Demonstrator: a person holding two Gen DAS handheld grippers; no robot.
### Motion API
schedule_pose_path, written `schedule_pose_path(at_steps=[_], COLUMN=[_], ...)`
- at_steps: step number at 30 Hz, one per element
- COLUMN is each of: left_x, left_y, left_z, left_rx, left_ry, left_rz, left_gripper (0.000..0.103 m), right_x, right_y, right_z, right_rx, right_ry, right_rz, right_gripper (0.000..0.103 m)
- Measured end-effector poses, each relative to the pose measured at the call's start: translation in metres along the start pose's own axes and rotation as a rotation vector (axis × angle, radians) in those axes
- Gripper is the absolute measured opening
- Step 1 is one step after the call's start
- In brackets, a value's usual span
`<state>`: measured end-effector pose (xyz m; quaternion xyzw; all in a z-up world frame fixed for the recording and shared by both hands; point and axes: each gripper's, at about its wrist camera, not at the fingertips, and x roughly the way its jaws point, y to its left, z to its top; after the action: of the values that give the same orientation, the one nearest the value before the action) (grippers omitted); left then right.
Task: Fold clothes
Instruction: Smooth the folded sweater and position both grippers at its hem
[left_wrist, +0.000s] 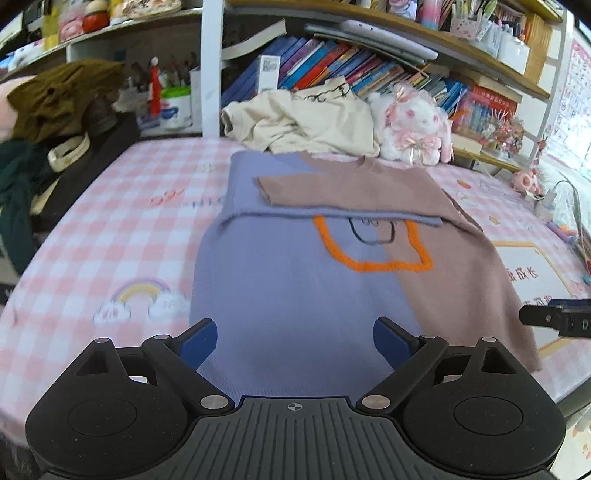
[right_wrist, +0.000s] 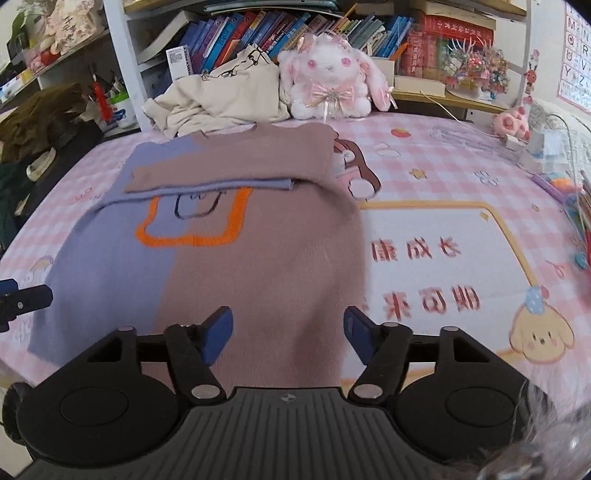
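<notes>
A sweater (left_wrist: 295, 280), half periwinkle blue and half mauve-brown, lies flat on the pink checked table cover (left_wrist: 110, 221). An orange outlined patch marks its chest. Both sleeves are folded across the chest, the brown sleeve (left_wrist: 351, 192) on top. My left gripper (left_wrist: 295, 339) is open just over the blue half near the hem, with nothing between its blue pads. In the right wrist view my right gripper (right_wrist: 288, 332) is open over the brown half of the sweater (right_wrist: 258, 266), also near the hem. Each gripper shows at the edge of the other's view.
A heap of cream clothing (left_wrist: 306, 125) and a white plush rabbit (left_wrist: 413, 125) sit behind the sweater, under bookshelves. Olive and dark green clothes (left_wrist: 62, 96) pile up at the far left. A pink toy (right_wrist: 511, 123), cables and small items line the right edge.
</notes>
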<state>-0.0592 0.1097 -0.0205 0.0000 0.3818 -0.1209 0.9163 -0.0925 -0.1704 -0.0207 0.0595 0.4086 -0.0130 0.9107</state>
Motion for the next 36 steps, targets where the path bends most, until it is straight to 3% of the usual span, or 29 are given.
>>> schedule_pose_path(at_steps=[12,18,28,32,36], left_x=[-0.051,-0.062,-0.065,-0.061,-0.052], left_y=[-0.027,-0.03,-0.028,-0.011,0.013], left_z=[-0.058,-0.063,-0.068,-0.063,-0.058], left_rx=[-0.034,-0.053,-0.046,-0.079,-0.143], left_ry=[0.024,0.016,-0.007,0.001,0.019], left_rz=[0.088,0.129,0.12,0.146,0.162], left_gripper=[0.094,0.094,0.094,0.094,0.092], right_x=[-0.031,-0.045,-0.048,-0.045,-0.035], right_y=[-0.021,-0.032,-0.032,-0.027,-0.027], right_z=[-0.057,-0.07,-0.071,-0.065,-0.058], right_rx=[-0.035,-0.015,0.029,0.036,0.052], right_ry=[0.019,0.017,0.022,0.027,0.055], right_rz=[0.036,0.036,0.015,0.029,0.024], right_gripper=[0.077,0.077,0.081,0.077,0.063])
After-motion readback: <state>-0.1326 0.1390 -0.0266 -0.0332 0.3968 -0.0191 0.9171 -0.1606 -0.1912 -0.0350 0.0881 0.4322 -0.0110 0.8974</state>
